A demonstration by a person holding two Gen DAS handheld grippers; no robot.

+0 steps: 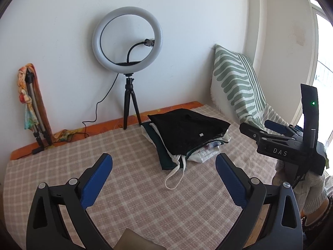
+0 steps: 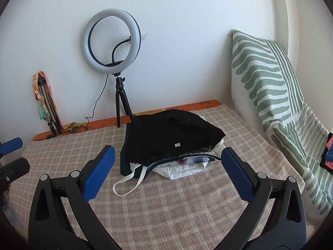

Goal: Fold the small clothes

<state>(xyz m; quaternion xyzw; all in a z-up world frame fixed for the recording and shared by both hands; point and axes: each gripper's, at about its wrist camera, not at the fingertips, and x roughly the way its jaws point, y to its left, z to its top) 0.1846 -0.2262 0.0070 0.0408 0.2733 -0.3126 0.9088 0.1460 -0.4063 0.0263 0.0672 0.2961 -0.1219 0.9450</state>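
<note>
A stack of folded small clothes sits on the checked bed cover (image 1: 129,162), with a black garment (image 1: 187,133) on top, a dark green one under it and white pieces with a loose white strap (image 1: 174,175) at the front. It also shows in the right wrist view (image 2: 166,137). My left gripper (image 1: 164,166) is open and empty, held above the cover in front of the stack. My right gripper (image 2: 166,162) is open and empty, just in front of the stack; it also shows at the right of the left wrist view (image 1: 270,129).
A ring light on a black tripod (image 1: 127,41) stands at the wall behind the stack, its cable trailing left. A folded tripod wrapped in cloth (image 1: 31,104) leans at the far left. A green striped pillow (image 2: 266,79) leans at the right wall. Colourful clothes (image 2: 328,152) lie at the far right.
</note>
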